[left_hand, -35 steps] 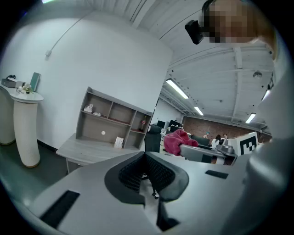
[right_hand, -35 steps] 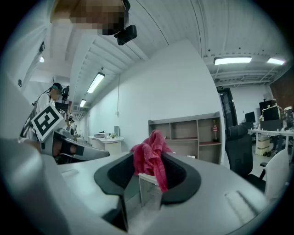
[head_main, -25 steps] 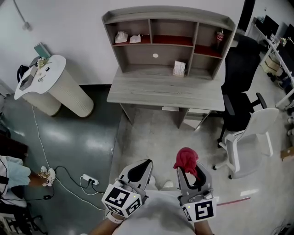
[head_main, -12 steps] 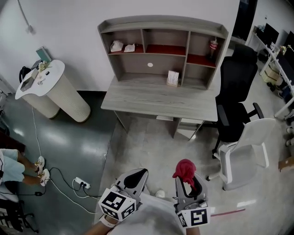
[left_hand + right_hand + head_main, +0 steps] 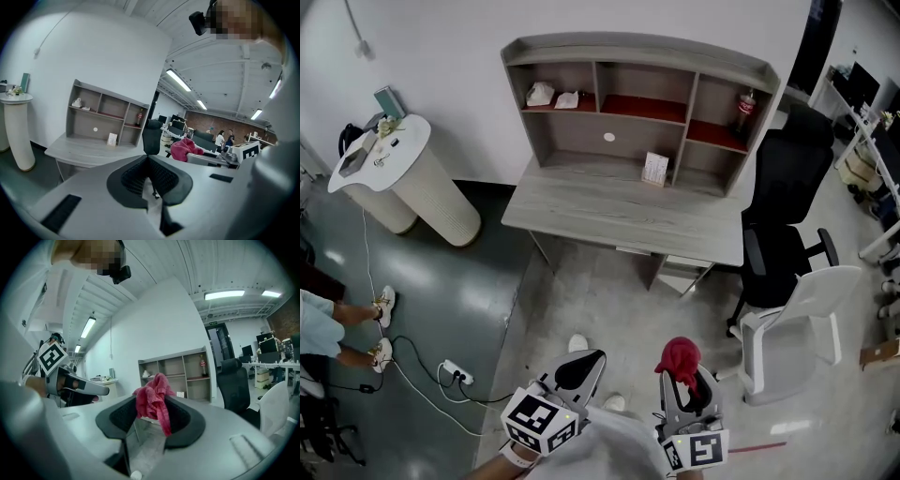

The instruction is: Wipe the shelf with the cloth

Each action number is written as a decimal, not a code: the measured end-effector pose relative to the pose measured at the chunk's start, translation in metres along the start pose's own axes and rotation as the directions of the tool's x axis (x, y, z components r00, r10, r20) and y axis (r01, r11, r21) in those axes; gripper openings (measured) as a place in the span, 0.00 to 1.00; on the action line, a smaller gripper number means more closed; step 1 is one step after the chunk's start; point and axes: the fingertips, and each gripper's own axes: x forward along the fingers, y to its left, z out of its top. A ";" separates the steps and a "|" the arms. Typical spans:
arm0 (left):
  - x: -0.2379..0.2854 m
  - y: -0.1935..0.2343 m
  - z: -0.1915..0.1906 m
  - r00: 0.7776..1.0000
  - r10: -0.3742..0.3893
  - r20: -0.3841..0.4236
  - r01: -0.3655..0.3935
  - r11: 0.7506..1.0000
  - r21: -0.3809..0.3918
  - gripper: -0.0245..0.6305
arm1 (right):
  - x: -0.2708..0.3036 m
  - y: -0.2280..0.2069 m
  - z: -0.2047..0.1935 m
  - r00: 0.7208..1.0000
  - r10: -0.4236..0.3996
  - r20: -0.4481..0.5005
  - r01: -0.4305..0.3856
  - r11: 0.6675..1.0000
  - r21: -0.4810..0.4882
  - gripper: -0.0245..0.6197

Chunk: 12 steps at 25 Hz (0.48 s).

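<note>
The grey shelf unit (image 5: 637,94) stands on a grey desk (image 5: 619,211) against the far wall, well away from both grippers. My right gripper (image 5: 684,377) is low in the head view, shut on a crumpled red cloth (image 5: 678,356). In the right gripper view the red cloth (image 5: 154,399) bulges up between the jaws of the right gripper (image 5: 152,404), with the shelf unit (image 5: 180,373) behind. My left gripper (image 5: 584,364) hangs beside it, its jaws together and empty. In the left gripper view, the left gripper (image 5: 148,158) points toward the shelf unit (image 5: 105,117).
A bottle (image 5: 745,111), a card (image 5: 654,169) and white crumpled items (image 5: 542,92) sit in the shelf unit. A black office chair (image 5: 778,216) and a white chair (image 5: 797,319) stand right of the desk. A white round pedestal (image 5: 394,169), a power strip (image 5: 455,375) and a person's feet (image 5: 380,323) are at left.
The view has shifted slightly while both grippers stay low with the cloth still held. The feet of the person at left have stepped further into view.
</note>
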 end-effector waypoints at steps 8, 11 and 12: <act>0.016 0.081 0.036 0.998 0.044 0.049 -0.041 0.998 -0.051 0.05 | 0.088 0.022 0.016 0.998 0.054 -0.024 -0.055 0.998 -0.025 0.31; 0.023 0.116 0.054 0.997 0.037 0.061 -0.033 0.997 -0.067 0.05 | 0.130 0.036 0.026 0.998 0.064 -0.027 -0.065 0.997 -0.034 0.31; 0.025 0.126 0.060 0.997 0.030 0.065 -0.026 0.997 -0.069 0.05 | 0.144 0.041 0.030 0.998 0.065 -0.027 -0.066 0.997 -0.038 0.31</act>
